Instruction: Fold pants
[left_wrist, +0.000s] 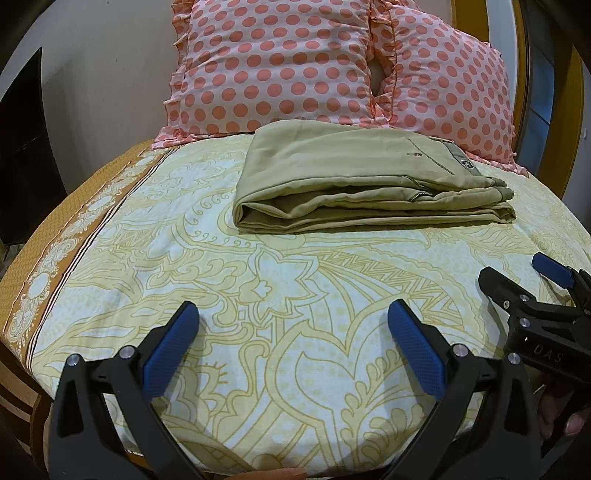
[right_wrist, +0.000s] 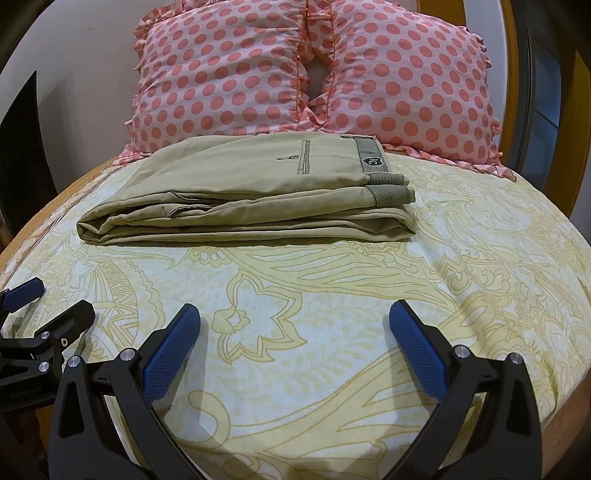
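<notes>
Both tools wide apart, empty: left tool (left_wrist: 291, 314), right tool (right_wrist: 295, 314). Pants (right_wrist: 251, 192) lie folded on bed (right_wrist: 332, 332), well ahead of tools, touching pillows (right_wrist: 314, 70). Judgement: task looks finished; only smooth top layer gently if needed.

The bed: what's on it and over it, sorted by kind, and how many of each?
Polka-dot pillows: 2, one at and one at
Folded khaki pants: 1
Patterned bedsheet: 1
Handheld grippers: 2, the left gripper and the right gripper, both open and empty
Total: 6
</notes>
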